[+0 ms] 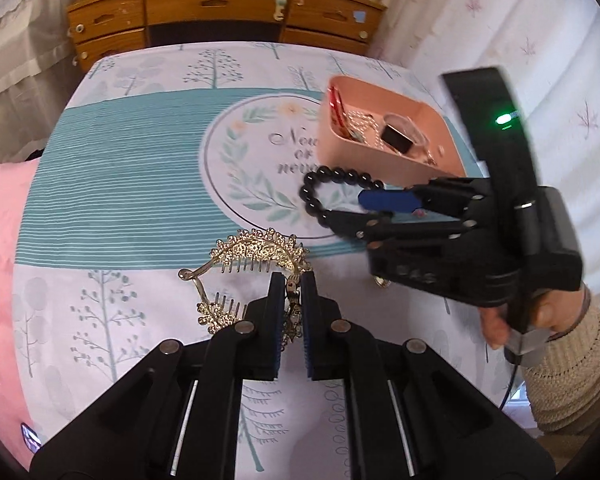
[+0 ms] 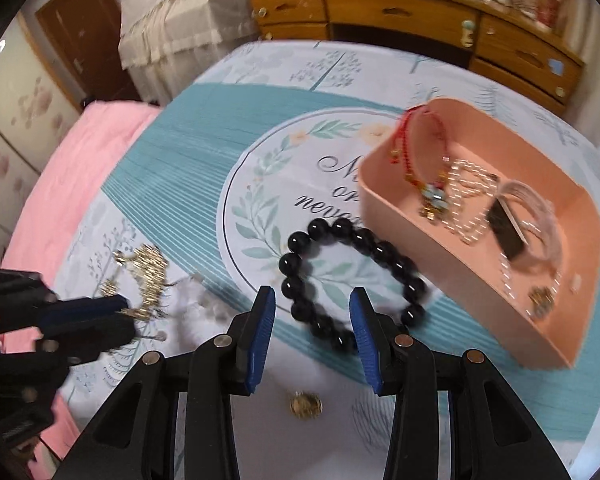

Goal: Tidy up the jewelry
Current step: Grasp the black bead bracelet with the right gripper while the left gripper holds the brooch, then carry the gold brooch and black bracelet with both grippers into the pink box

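Observation:
My left gripper is shut on a gold hair comb ornament, holding its dangling chain just above the cloth; it also shows blurred in the right wrist view. My right gripper is open, its fingers on either side of the near arc of a black bead bracelet that lies on the cloth. In the left wrist view the right gripper reaches over that bracelet. A pink tray at the right holds a red cord bracelet, silver chains and a black-faced watch.
A small gold ring lies on the cloth under my right gripper. The patterned cloth covers a table beside a pink bed. A wooden dresser stands behind, and curtains hang at the right.

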Demonstrator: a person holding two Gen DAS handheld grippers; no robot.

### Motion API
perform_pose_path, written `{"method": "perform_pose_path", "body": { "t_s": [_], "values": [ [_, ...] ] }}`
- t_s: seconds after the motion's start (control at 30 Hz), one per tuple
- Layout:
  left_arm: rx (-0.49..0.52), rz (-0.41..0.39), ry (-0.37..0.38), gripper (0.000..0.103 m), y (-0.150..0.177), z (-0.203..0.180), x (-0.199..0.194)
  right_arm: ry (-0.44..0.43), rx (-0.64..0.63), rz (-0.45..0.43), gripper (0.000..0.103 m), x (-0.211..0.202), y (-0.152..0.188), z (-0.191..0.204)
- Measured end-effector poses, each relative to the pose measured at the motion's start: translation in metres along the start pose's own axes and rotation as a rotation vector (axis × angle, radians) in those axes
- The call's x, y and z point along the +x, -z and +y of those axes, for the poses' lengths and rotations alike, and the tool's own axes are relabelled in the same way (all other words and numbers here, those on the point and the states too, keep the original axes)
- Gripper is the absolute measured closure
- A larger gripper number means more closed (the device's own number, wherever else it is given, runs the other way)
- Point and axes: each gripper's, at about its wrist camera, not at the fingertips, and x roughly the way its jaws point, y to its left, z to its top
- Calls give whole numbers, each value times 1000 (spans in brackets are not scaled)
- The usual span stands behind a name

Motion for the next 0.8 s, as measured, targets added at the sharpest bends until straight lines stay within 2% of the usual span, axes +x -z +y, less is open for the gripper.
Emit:
{"method": "perform_pose_path", "body": {
  "t_s": [0.17,0.2,0.27,0.47,0.63,0.8],
  "values": [
    [-23,2,-6,97,-1,9,-1,17,-36,55,66,25,-10,11],
    [-24,2,-7,97,-2,9,-2,42,-54,40,69,27,-11,15],
    [-22,-1,-9,97,-2,9,-2,71,-72,40,88,30,-13,20],
    [-19,-28,-14,97,-10,6,-13,25,-19,13,88,26,-13,15],
    [-7,-47,-24,97,-20,-1,-26,-64,64,-64,88,-10,-11,-4],
    [16,-74,-29,97,-35,-17,-39,-90,119,-155,88,-56,-13,-19]
  ]
}}
